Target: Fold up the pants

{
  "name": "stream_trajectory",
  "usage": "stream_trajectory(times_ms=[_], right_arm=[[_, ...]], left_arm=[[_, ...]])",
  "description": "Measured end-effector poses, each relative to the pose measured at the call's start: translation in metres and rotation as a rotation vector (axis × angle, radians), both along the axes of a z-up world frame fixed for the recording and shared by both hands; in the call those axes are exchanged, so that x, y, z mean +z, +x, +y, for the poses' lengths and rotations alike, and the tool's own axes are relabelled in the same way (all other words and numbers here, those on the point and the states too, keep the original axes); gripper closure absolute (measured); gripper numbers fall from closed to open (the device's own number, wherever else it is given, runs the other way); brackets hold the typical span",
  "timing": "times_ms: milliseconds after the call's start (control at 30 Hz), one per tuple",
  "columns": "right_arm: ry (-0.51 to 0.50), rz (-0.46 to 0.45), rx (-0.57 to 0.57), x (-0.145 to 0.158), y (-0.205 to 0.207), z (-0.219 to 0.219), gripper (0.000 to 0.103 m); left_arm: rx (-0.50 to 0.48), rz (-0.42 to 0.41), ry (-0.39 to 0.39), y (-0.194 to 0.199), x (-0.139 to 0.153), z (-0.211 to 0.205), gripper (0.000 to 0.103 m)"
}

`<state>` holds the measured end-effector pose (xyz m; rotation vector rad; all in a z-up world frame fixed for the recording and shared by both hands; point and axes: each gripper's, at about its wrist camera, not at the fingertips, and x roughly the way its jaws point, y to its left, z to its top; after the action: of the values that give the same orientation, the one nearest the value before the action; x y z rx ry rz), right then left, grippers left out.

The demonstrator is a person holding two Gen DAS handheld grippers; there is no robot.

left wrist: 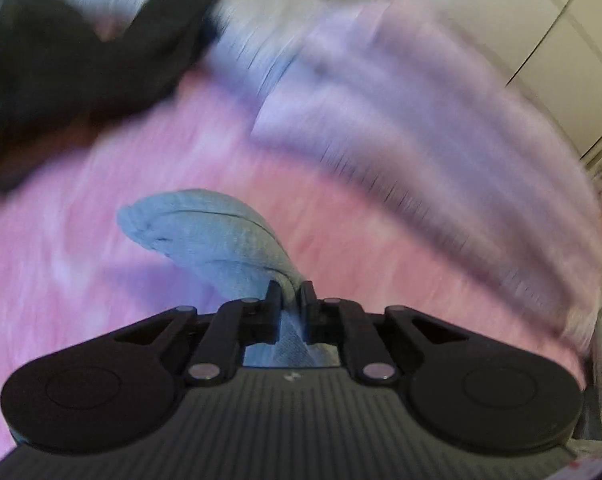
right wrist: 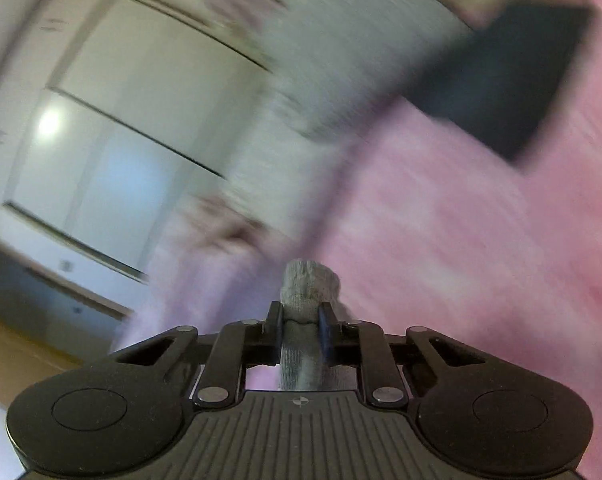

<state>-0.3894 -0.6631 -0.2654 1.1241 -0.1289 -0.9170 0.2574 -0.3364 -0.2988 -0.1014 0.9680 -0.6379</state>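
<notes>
Gripping the grey pants with both your left gripper and right gripper clamped on bunched fabric above the pink bedspread, you seem mid-carry; next, lay them flat and even

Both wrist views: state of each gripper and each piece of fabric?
Left gripper: shut on grey pants, a fold bunched between the fingers.
Right gripper: shut on grey pants, a short bunch sticking out past the fingertips.
Grey pants: held by both grippers, lifted above the pink cover, not folded flat.
Pink cover: spread out under the work, blurred.
Dark garment: lying folded on the cover, not held.
</notes>
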Motion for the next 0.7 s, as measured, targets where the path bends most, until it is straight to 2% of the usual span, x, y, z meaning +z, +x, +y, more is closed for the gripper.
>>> stream_trajectory(times_ms=[67,133,167,233,267,333,367,467,500,533,600,633,700], right_arm=[[-0.106,-0.08,-0.006,0.039,-0.005,0.011,0.089],[-0.175,-0.134,-0.034,0.062,-0.024,0.035,0.089],[-0.185,-0.147,-0.058,0.066,-0.04,0.052,0.089],[-0.149,-0.137,-0.082,0.06,-0.069,0.082,0.089],[-0.092,-0.084,-0.09,0.049,-0.086,0.099,0.089],[0.064,0.047,-0.094,0.016,-0.112,0.122,0.089],[0.193,0.105,-0.116,-0.013,-0.124,0.131,0.089],[0.457,0.202,-0.188,-0.087,-0.148,0.15,0.089],[0.517,0.195,-0.217,-0.108,-0.152,0.155,0.089],[0.555,0.185,-0.258,-0.122,-0.155,0.16,0.089],[0.579,0.14,-0.314,-0.136,-0.154,0.167,0.089],[0.573,0.15,-0.319,-0.136,-0.15,0.167,0.088],[0.552,0.206,-0.292,-0.132,-0.141,0.163,0.088]], left_arm=[[0.024,-0.075,-0.058,0.004,0.041,0.0,0.103],[0.061,-0.177,-0.112,-0.003,0.078,0.02,0.103],[0.072,-0.212,-0.126,-0.006,0.093,0.034,0.103],[0.098,-0.223,-0.142,-0.018,0.108,0.077,0.103],[0.107,-0.206,-0.126,-0.026,0.105,0.099,0.103],[0.101,-0.14,-0.029,-0.046,0.082,0.137,0.103],[0.105,-0.087,0.027,-0.055,0.064,0.151,0.099],[0.157,0.119,0.177,-0.078,-0.006,0.177,0.097],[0.161,0.174,0.196,-0.081,-0.023,0.178,0.097],[0.155,0.208,0.21,-0.083,-0.037,0.174,0.095],[0.115,0.221,0.24,-0.083,-0.052,0.15,0.085],[0.088,0.213,0.249,-0.08,-0.055,0.134,0.076],[0.017,0.19,0.253,-0.075,-0.056,0.092,0.071]])
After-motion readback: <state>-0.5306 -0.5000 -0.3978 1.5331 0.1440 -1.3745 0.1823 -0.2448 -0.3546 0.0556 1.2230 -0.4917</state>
